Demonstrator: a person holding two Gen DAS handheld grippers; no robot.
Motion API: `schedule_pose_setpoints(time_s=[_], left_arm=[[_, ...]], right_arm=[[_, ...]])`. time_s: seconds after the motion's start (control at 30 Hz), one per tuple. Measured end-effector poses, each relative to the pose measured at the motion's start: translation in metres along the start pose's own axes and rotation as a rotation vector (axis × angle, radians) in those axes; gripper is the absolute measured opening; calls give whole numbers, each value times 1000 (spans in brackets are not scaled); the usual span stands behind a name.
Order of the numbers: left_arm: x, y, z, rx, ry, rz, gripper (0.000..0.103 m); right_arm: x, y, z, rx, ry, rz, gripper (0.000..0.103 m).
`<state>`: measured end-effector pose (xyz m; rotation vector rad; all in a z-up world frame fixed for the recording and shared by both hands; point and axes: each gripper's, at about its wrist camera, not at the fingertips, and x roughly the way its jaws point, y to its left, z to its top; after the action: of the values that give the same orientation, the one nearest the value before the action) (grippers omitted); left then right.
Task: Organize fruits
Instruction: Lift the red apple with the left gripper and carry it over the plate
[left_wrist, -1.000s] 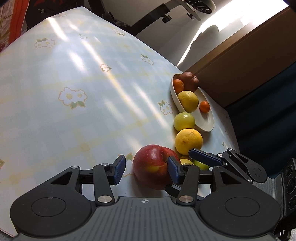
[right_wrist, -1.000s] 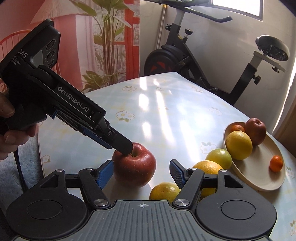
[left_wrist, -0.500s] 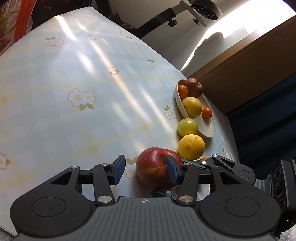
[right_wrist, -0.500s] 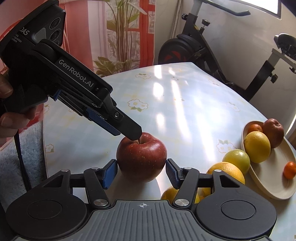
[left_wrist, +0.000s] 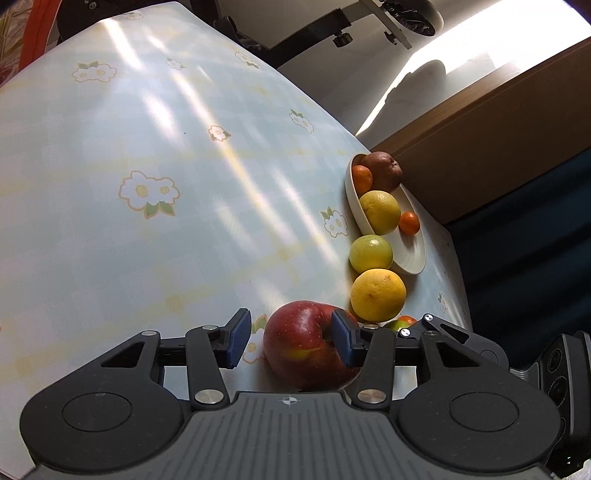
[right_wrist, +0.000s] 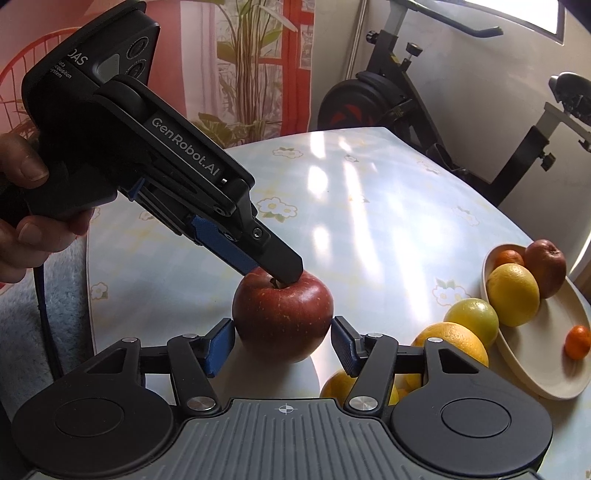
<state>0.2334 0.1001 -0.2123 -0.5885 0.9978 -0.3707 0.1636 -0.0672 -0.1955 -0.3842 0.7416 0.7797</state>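
Observation:
A red apple stands on the table between the pads of my right gripper, which is open with both pads close to its sides. My left gripper is open; its right finger rests on the apple's top by the stem, as the right wrist view shows on its fingers. A cream oval plate at the right holds a dark apple, a yellow orange and two small tangerines.
On the cloth beside the plate lie a green-yellow citrus, a large orange and another orange partly behind my right finger. An exercise bike stands beyond the table. The table edge runs close on the left.
My right gripper has moved in so the apple now sits between its pads. My left gripper has stayed on the apple's top.

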Motion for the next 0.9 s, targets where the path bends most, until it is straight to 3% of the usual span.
schedule_pose_setpoints(time_s=[0.27, 0.4, 0.57, 0.9], left_arm=[[0, 2, -7, 27, 6, -7, 50], [-1, 2, -3, 11, 13, -37, 38], [-4, -9, 6, 29, -6, -47, 38], [9, -82, 42, 200, -32, -34, 38]], right_arm=[[6, -2, -2, 18, -1, 14, 54], [2, -4, -5, 46, -39, 12, 54], [-12, -16, -5, 82, -109, -4, 54], [-51, -72, 0, 135, -218, -91, 54]])
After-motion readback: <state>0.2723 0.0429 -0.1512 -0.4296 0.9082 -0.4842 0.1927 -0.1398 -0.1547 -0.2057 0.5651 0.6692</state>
